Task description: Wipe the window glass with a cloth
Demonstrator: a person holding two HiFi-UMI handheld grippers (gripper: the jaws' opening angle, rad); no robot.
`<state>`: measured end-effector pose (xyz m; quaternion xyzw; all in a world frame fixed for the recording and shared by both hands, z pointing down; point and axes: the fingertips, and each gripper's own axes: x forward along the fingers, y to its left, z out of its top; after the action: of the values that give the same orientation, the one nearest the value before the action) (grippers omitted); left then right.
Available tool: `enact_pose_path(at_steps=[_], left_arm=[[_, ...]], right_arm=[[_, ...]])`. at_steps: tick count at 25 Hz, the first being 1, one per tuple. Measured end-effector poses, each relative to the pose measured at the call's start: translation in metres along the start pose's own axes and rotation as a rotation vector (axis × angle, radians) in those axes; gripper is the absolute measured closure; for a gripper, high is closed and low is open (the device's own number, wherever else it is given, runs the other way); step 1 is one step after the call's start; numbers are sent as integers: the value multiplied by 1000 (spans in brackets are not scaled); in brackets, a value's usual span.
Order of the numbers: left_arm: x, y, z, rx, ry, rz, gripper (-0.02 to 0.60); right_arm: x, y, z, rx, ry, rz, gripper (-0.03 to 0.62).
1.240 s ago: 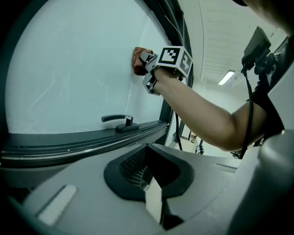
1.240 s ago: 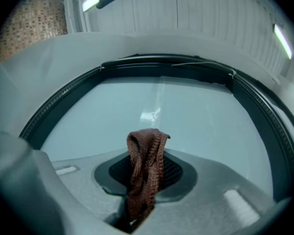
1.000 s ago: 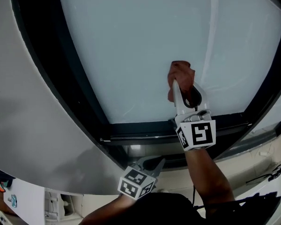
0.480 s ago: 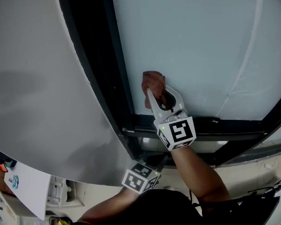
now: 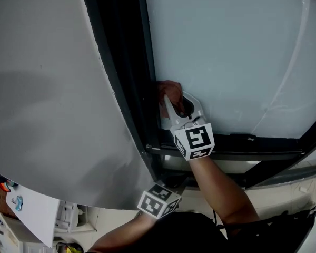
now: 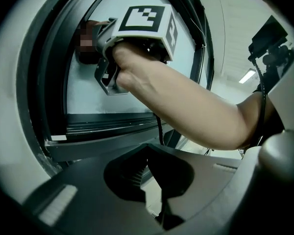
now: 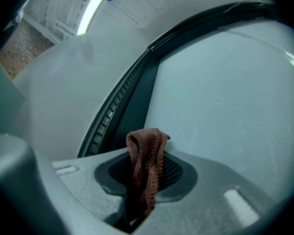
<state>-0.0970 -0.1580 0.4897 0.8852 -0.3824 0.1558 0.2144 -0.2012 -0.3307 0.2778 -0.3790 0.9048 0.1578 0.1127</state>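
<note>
The window glass fills the upper right of the head view, and in the right gripper view the glass lies straight ahead. My right gripper is shut on a brown knitted cloth and presses it to the pane right beside the dark left frame. The cloth stands bunched up between the right gripper jaws. My left gripper hangs low under the sill, shut and empty. The left gripper view looks up at the right gripper on the pane.
A grey wall runs left of the frame. The dark bottom sill crosses under the right gripper. A white panel and small coloured items sit at the lower left. Black cables lie at the lower right.
The right gripper has slid the cloth leftward along the bottom of the pane until it reached the left frame. The left gripper has stayed low and shut.
</note>
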Motion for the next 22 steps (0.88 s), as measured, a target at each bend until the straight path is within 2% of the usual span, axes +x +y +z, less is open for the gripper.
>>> enact_pose_path(at_steps=[6, 22], left_arm=[[6, 0, 2, 5, 6, -13, 565], [34, -22, 12, 27, -1, -41, 565]], right_arm=[[-9, -13, 1, -80, 3, -22, 516], [-59, -67, 9, -140, -4, -95, 516]])
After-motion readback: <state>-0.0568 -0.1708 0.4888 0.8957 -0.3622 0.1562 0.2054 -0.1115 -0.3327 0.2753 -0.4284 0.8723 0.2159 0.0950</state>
